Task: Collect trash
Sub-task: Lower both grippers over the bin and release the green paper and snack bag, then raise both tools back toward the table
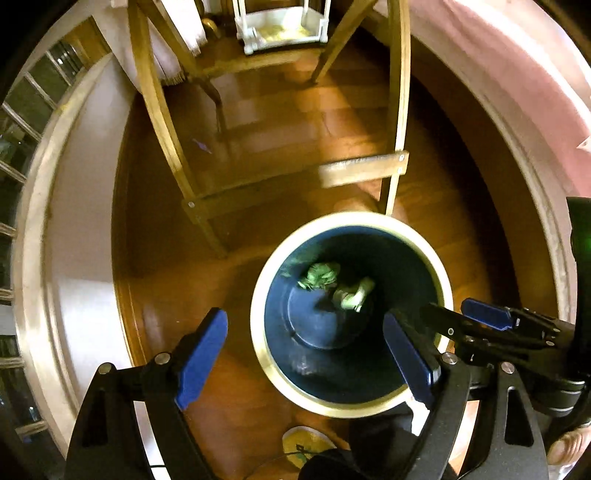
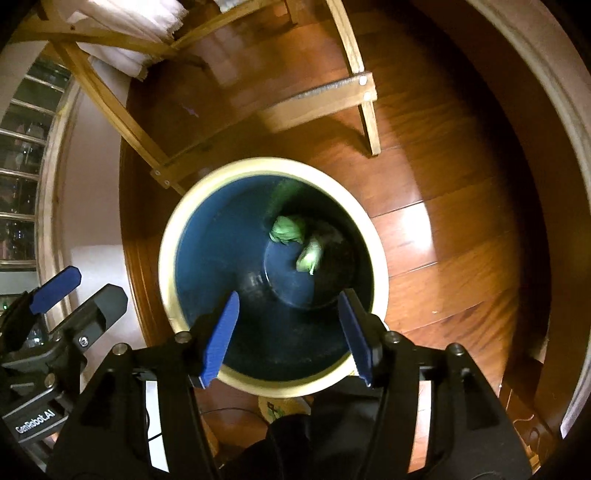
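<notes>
A round bin [image 1: 258, 332] with a cream rim and dark blue inside stands on the wooden floor; it also shows in the right wrist view [image 2: 166, 266]. Two crumpled green pieces of trash [image 1: 319, 276] [image 1: 352, 293] lie at its bottom, also seen from the right wrist [image 2: 286, 229] [image 2: 310, 258]. My left gripper [image 1: 306, 354] is open and empty above the bin's left rim. My right gripper [image 2: 288, 332] is open and empty above the bin's near rim; it shows at the right of the left wrist view [image 1: 465, 317].
A wooden frame with legs and crossbars [image 1: 364, 168] [image 2: 321, 99] stands just behind the bin. A white shelf unit [image 1: 280, 33] is farther back. A pale curved wall and skirting [image 1: 74, 221] run on the left. A yellow shoe [image 1: 306, 443] is on the floor below.
</notes>
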